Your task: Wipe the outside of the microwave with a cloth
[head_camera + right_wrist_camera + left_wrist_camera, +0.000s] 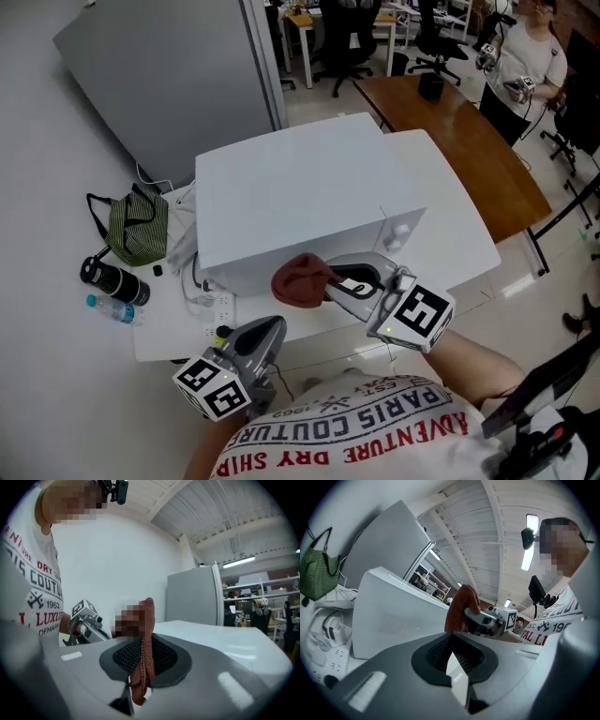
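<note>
A white microwave (300,197) stands on a white table (173,328) against the wall. My right gripper (330,284) is shut on a reddish-brown cloth (300,279), which it holds against the microwave's front near its lower edge. The cloth (143,648) hangs pinched between the jaws in the right gripper view, and the cloth (461,606) shows beside the microwave (393,616) in the left gripper view. My left gripper (267,328) is low at the table's front edge, jaws shut with nothing between them.
A green striped bag (136,225), a black flask (112,279) and a small water bottle (114,309) lie left of the microwave, with white cables and a power strip (211,305). A grey panel (169,75) leans behind. A brown table (459,122) stands at the right.
</note>
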